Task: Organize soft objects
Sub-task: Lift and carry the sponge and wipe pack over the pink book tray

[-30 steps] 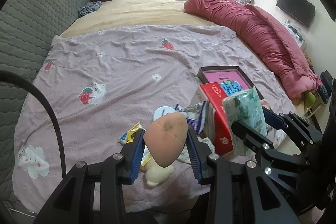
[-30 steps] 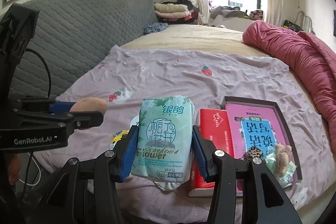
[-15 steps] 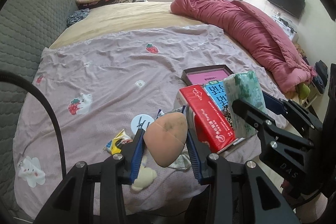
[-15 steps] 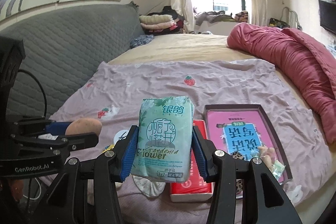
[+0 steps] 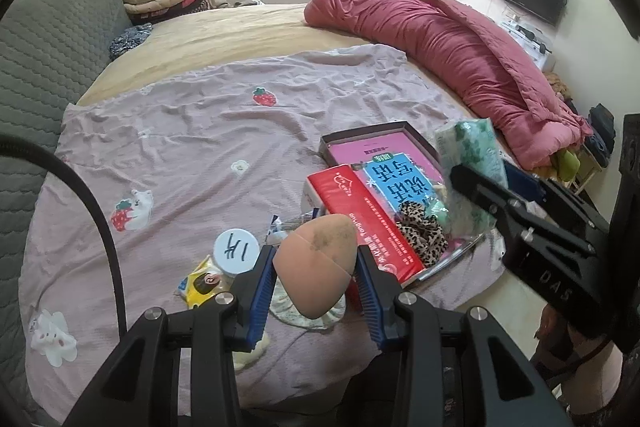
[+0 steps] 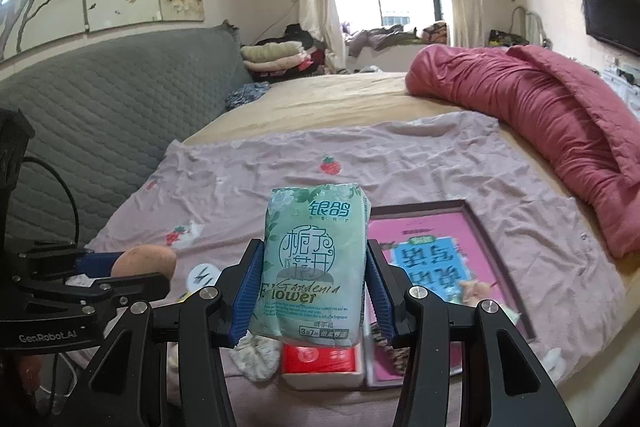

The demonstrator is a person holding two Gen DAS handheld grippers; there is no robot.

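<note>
My left gripper [image 5: 316,279] is shut on a peach makeup sponge [image 5: 316,267], held above the near edge of the lilac sheet [image 5: 208,131]. In the right wrist view that sponge [image 6: 144,261] shows at the left. My right gripper [image 6: 308,287] is shut on a green tissue pack [image 6: 316,267], lifted over a red tissue box [image 6: 320,357]. The same pack [image 5: 472,163] appears at the right of the left wrist view, beside the red box [image 5: 360,219]. A shallow dark tray [image 5: 360,135] with a pink book holds a leopard scrunchie [image 5: 424,231].
A round white lid [image 5: 236,251], a yellow packet [image 5: 200,283], a cream plush toy [image 5: 248,355] and a crumpled pale cloth [image 5: 308,315] lie near the bed's front edge. A rolled red duvet [image 5: 460,43] runs along the right. A grey padded headboard [image 5: 40,59] is at left.
Both grippers have drawn back and risen a little with their loads; the bed items now sit lower and farther off. The tray and scrunchie have come into fuller view.
</note>
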